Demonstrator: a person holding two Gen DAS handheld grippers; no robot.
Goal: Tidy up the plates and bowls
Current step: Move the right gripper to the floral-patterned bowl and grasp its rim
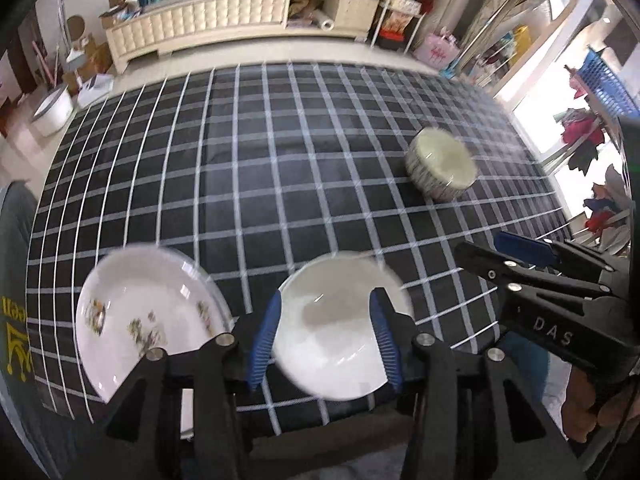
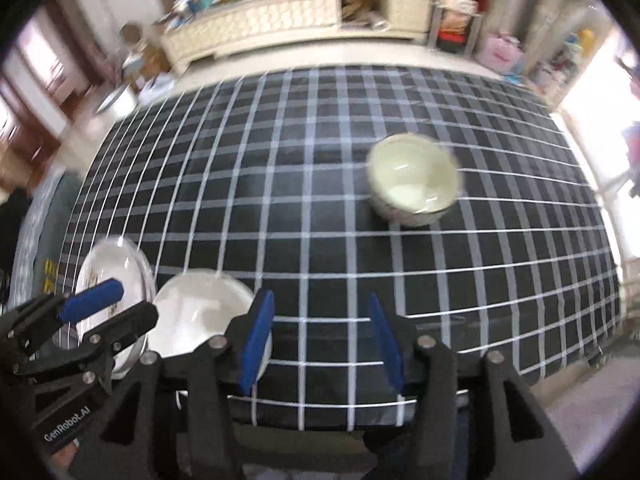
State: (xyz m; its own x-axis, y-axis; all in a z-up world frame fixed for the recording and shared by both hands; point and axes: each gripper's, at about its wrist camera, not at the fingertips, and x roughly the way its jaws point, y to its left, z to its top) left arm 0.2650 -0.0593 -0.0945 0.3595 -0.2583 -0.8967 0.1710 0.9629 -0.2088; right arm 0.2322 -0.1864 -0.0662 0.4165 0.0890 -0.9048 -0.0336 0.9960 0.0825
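Plates and bowls sit on a table covered in a black cloth with a white grid (image 1: 280, 184). In the left wrist view, a white floral-print plate (image 1: 148, 320) lies at lower left, and just beside it, at lower centre, a plain white bowl (image 1: 340, 332); the two look close, though blur hides whether their rims touch. A green-glazed bowl with a patterned outer wall (image 1: 440, 164) stands well apart at centre right.

The left gripper (image 1: 326, 344) hangs over the white bowl with its blue-padded jaws parted, the pads framing the bowl from above without pressing on it. The right gripper (image 1: 520, 256) enters from the right edge of that view, held by a hand (image 1: 584, 412) at lower right.

In the right wrist view, the right gripper (image 2: 320, 340) also stands with jaws apart and only tablecloth between them; the white bowl (image 2: 200, 312) is at its left, the plate (image 2: 112, 276) further left behind the left gripper (image 2: 108, 304), and the green bowl (image 2: 414, 180) at upper right. A cream cabinet (image 1: 200, 28) crowded with goods runs along the top of both views.
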